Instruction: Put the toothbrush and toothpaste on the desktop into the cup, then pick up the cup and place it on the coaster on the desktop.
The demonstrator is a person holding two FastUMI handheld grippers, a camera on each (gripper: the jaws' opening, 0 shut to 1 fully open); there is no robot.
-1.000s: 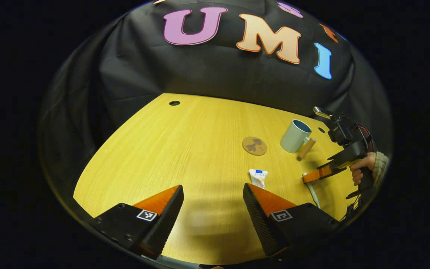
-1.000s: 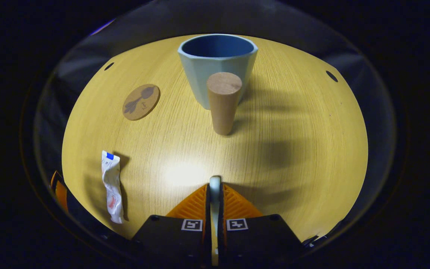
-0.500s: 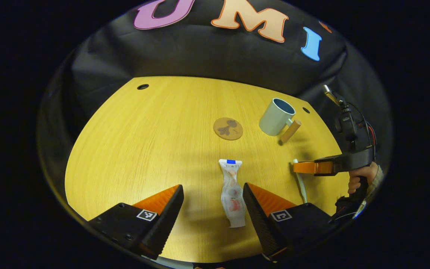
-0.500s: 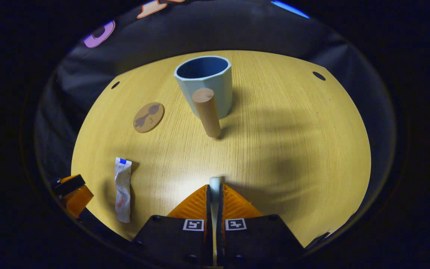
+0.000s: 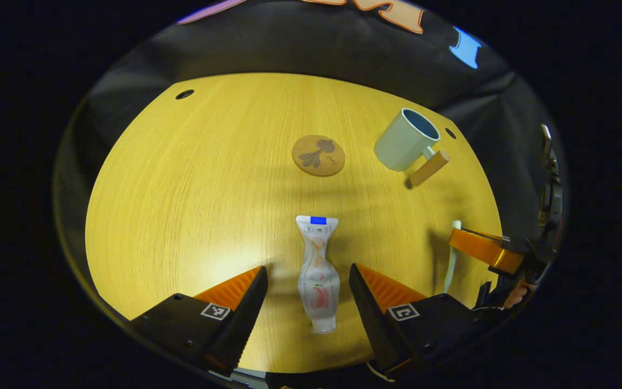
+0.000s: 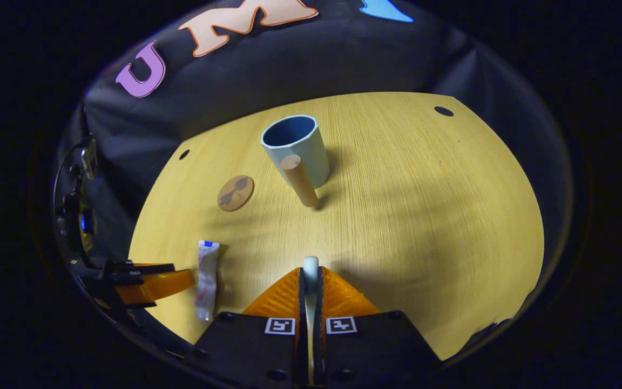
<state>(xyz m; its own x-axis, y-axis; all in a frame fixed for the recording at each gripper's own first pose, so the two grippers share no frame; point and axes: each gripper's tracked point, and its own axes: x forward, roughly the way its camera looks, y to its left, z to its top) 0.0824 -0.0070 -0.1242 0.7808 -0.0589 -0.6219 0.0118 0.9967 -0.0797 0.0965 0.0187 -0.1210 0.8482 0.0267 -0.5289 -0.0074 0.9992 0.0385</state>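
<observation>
Nothing is in the cup (image 6: 296,148) yet; it stands empty toward the desk's (image 5: 181,189) far edge, its wooden handle (image 6: 300,180) pointing back, the coaster (image 5: 318,155) bare near it. The right gripper (image 6: 310,270) is clenched on the toothbrush (image 6: 310,266), raised off the desk. The left gripper (image 5: 306,286) is spread wide astride the toothpaste tube (image 5: 316,270), which lies flat near the front edge, not yet grasped. Both drops and the cup move remain

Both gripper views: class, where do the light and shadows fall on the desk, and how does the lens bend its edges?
Left gripper view: a soft bright patch on the desk near the left claw; the cup casts a faint shadow. Right gripper view: broad shadows right of the cup; the desk edges curve like a bowl.
</observation>
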